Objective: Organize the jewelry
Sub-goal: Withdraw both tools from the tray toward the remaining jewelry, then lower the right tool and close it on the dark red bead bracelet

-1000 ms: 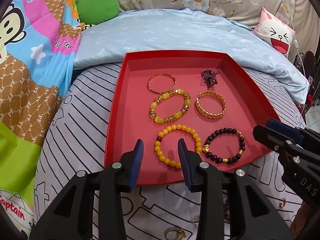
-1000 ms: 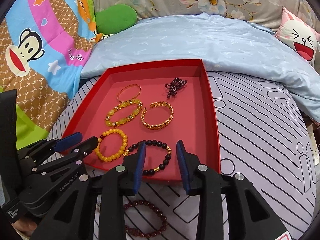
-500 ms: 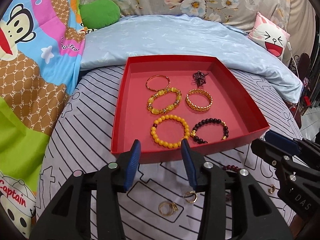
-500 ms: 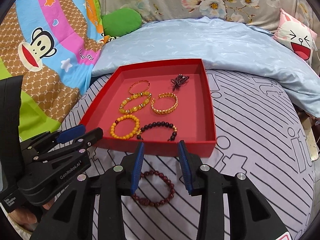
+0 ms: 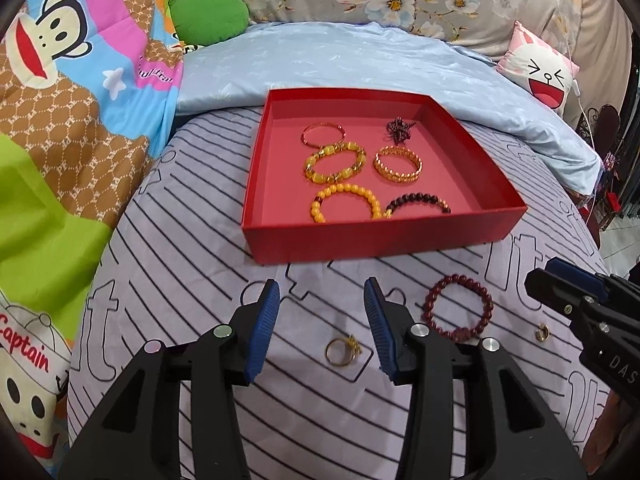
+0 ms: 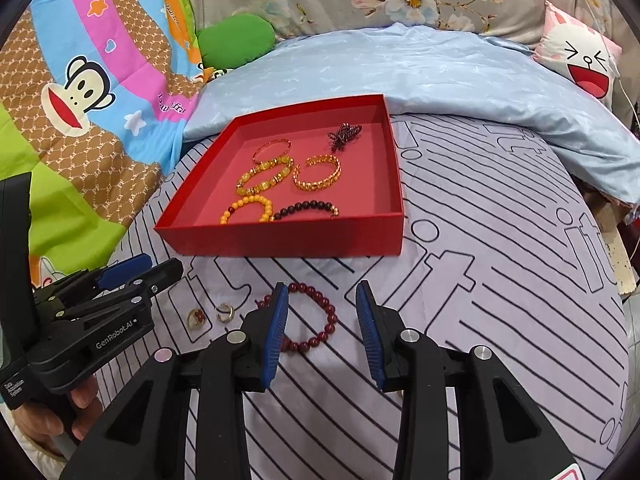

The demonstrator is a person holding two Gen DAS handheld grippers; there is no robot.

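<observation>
A red tray [image 5: 372, 244] [image 6: 280, 240] on the striped sheet holds several bracelets, among them a yellow bead bracelet [image 5: 348, 191] and a dark bead bracelet [image 5: 416, 199]. A dark red bead bracelet [image 6: 330, 312] [image 5: 460, 280] lies on the sheet in front of the tray, below and between the fingers of my right gripper [image 6: 322, 292], which is open and empty. My left gripper [image 5: 322, 292] is open too, hovering over a gold ring [image 5: 342, 352]. A second ring [image 6: 225, 312] lies beside it, and a small gold earring [image 5: 542, 332] lies near the right gripper.
A light blue quilt [image 5: 340, 60] is bunched behind the tray. A cartoon monkey blanket [image 5: 60, 120] lies at the left, with a green cushion [image 5: 208, 16] and a pink face pillow [image 5: 540, 72] at the back. A hand [image 6: 80, 396] holds the left gripper.
Both grippers have drawn back from over the tray toward me. The dark red bracelet, rings and earring on the sheet have come into view beneath them. The left jaws stand slightly wider.
</observation>
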